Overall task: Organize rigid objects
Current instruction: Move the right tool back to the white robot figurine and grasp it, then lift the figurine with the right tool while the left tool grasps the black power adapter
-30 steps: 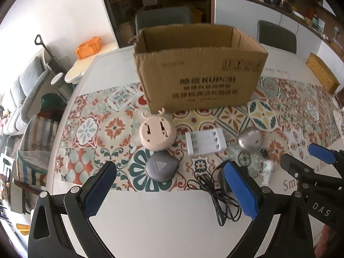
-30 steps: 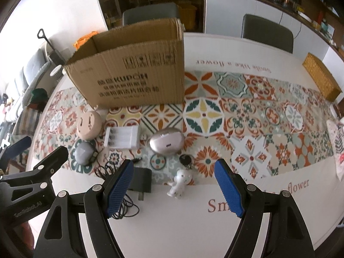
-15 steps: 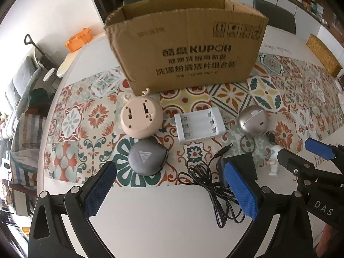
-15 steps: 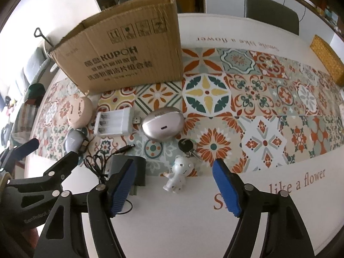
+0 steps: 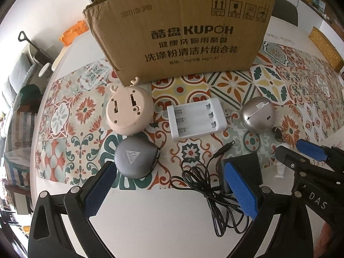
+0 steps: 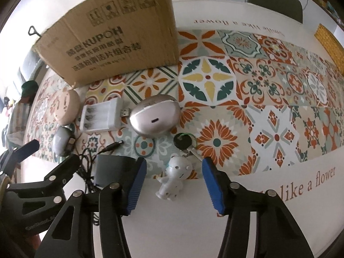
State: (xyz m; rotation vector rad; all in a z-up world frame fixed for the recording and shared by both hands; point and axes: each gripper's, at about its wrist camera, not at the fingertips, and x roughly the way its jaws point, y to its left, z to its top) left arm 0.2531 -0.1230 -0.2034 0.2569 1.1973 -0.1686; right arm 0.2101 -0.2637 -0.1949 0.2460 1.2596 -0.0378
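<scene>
A: Where's free room on the table (image 6: 268, 219)?

B: Bare white strip along the near edge, under both grippers. The patterned runner (image 6: 277, 116) to the right of the figurine is empty too. The cardboard box (image 5: 178, 34) closes off the far side, its opening out of view.

A: Target?

B: White figurine (image 6: 173, 177) lies on the runner's near border, head toward the box, feet toward the near edge, long axis slightly tilted. A key (image 6: 186, 143) sits just beyond its head, the silver case (image 6: 154, 116) behind that.

A: Right gripper (image 6: 173, 188)?

B: Pitched steeply down over the figurine. Its jaws have just been closing and now sit partly open, with the figurine between the blue pads (image 6: 136, 185), gap on both sides, nothing gripped.

A: Left gripper (image 5: 169, 189)?

B: Also angled down, jaws wide and empty, straddling the grey round case (image 5: 135, 159) and the black adapter (image 5: 243, 167) with its cable (image 5: 212, 193). The pink round device (image 5: 129, 109) and white battery charger (image 5: 196, 117) lie further back, near the box.
</scene>
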